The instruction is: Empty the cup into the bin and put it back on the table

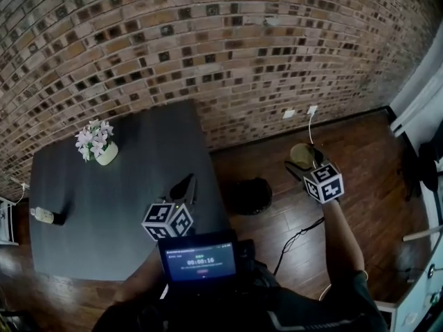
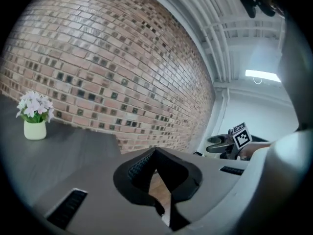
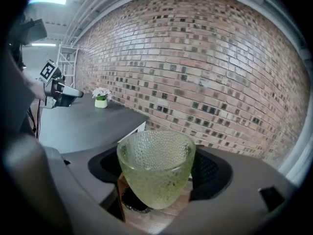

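Note:
A yellowish dimpled glass cup (image 3: 156,168) stands upright between the jaws of my right gripper (image 3: 157,173), which is shut on its sides. In the head view the cup (image 1: 301,153) and right gripper (image 1: 305,160) hang over the wooden floor, right of a black round bin (image 1: 250,195). From the right gripper view I cannot tell what is inside the cup. My left gripper (image 1: 190,181) hovers over the right edge of the dark grey table (image 1: 104,185). Its fingers (image 2: 146,165) meet at the tips with nothing between them.
A small pot of pale flowers (image 1: 97,142) stands at the table's back left. A small bottle-like object (image 1: 47,216) lies at its left edge. A brick wall (image 1: 221,40) with outlets (image 1: 298,111) runs behind. A cable (image 1: 299,237) trails across the floor.

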`<move>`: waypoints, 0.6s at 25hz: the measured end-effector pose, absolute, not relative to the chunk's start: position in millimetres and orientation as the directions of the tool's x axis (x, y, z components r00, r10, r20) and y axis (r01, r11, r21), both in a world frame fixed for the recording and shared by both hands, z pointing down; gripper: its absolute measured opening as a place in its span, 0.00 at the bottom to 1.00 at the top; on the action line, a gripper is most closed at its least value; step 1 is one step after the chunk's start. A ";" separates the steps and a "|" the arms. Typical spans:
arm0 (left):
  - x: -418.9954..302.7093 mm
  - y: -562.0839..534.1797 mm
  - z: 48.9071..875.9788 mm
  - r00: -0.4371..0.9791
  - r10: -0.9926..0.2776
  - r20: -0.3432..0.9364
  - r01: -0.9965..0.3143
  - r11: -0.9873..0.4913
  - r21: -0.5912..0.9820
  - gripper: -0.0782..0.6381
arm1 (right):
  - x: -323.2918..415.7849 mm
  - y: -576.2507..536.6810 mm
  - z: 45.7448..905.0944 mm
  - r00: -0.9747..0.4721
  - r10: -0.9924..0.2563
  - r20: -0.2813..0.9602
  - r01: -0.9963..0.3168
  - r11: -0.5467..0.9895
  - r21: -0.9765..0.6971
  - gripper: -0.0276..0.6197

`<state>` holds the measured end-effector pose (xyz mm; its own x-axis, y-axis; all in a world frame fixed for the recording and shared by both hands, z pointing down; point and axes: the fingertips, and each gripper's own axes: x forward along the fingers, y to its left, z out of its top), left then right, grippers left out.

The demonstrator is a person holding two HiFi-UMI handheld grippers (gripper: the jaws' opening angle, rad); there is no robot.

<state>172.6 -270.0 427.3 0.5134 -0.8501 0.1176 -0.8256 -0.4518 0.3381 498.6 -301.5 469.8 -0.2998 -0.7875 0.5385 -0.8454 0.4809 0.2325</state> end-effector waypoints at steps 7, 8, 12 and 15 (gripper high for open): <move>187.5 -271.5 435.5 0.542 -0.827 0.148 -0.814 -0.472 0.339 0.11 | 507.8 -320.9 478.3 -0.248 -0.769 0.590 -0.798 0.507 0.326 0.66; 187.9 -272.3 434.8 0.540 -0.829 0.144 -0.814 -0.471 0.340 0.11 | 509.4 -323.1 479.2 -0.231 -0.771 0.594 -0.787 0.507 0.352 0.66; 187.3 -275.6 431.5 0.516 -0.848 0.122 -0.822 -0.451 0.347 0.11 | 515.4 -329.1 488.0 -0.159 -0.768 0.621 -0.714 0.523 0.465 0.66; 190.8 -274.5 432.0 0.520 -0.845 0.125 -0.822 -0.455 0.343 0.11 | 516.6 -330.3 495.8 -0.128 -0.757 0.641 -0.672 0.541 0.505 0.66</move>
